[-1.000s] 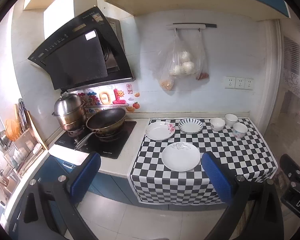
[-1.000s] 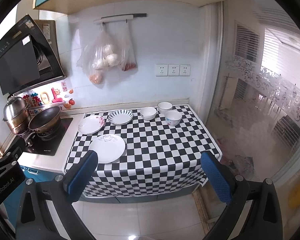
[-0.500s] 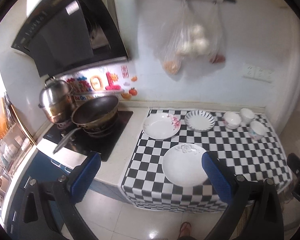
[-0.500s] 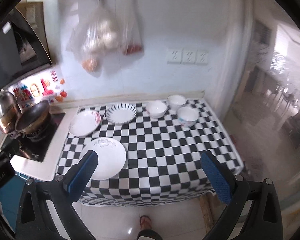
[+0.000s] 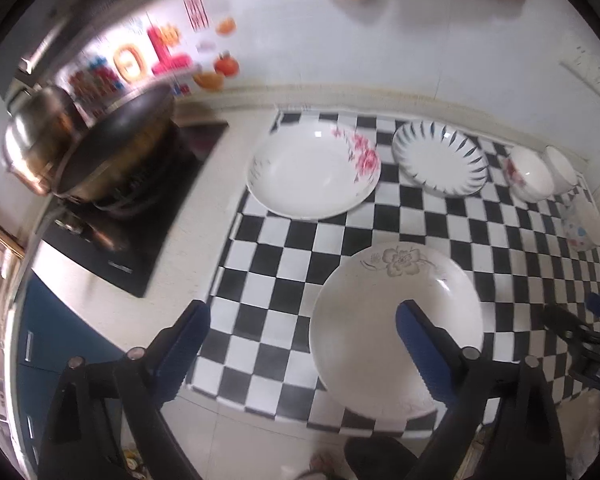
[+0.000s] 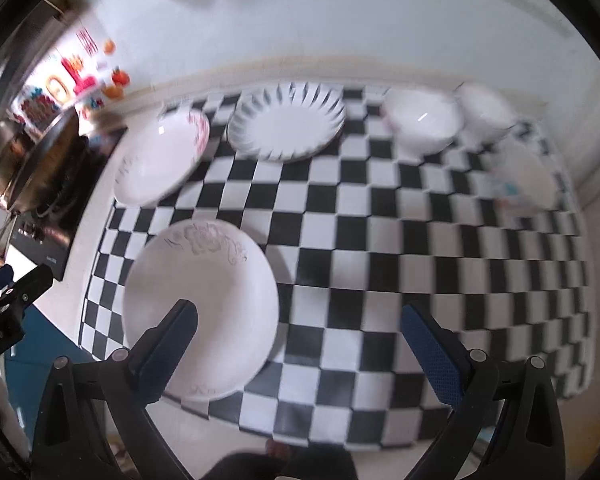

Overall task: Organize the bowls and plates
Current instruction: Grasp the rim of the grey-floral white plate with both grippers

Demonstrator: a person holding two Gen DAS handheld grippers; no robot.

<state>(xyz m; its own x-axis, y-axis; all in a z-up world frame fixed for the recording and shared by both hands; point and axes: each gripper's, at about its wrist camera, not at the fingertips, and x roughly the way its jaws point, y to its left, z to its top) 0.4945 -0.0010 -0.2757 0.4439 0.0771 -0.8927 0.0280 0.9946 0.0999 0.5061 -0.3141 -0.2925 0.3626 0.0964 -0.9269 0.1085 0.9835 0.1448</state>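
Plates looked hard, slick and easy to break. The near plate (image 5: 396, 332) sat low in the frame. I judged its rim best to grab. Left tongs (image 5: 302, 344) had just been closing, empty; right tongs (image 6: 300, 344) stood apart.

Both hand-held grippers dropped close over checkered cloth (image 6: 380, 240); left hand-held gripper (image 5: 304, 330) narrowing.

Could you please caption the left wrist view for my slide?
Open left gripper above a grey-flowered plate on the checkered cloth, two more plates and bowls behind.
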